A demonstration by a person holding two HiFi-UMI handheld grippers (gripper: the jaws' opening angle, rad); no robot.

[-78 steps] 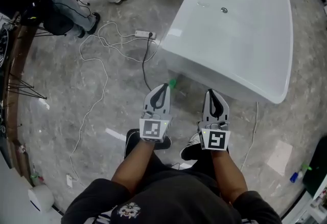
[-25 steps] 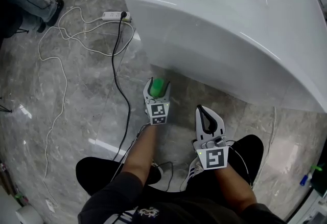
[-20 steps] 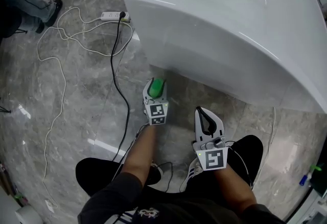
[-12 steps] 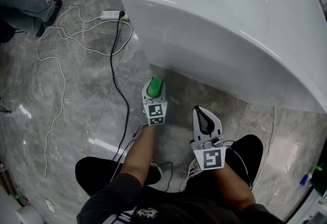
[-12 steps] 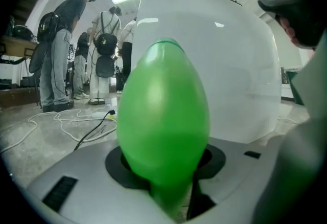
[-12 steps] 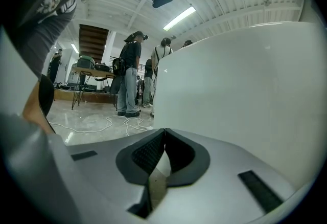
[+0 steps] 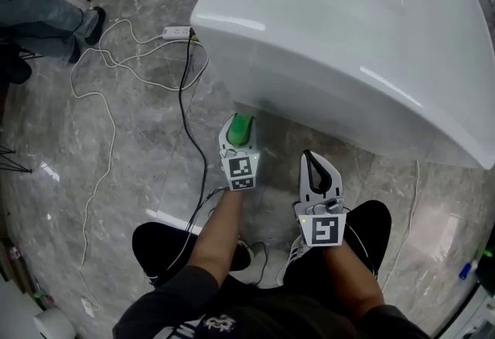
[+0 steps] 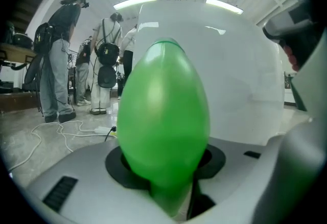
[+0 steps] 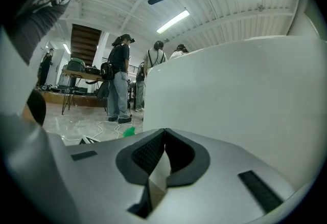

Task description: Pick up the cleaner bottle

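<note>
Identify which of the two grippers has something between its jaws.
The left gripper: its jaws have just been closing and now clamp the green cleaner bottle. On the right gripper the jaws meet, empty.

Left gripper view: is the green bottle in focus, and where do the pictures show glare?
Left gripper view: the green cleaner bottle fills the centre, very close and slightly soft, with the edges bent by the wide lens. Head view: light glares on top of the white bathtub. Right gripper view: dark corners.
</note>
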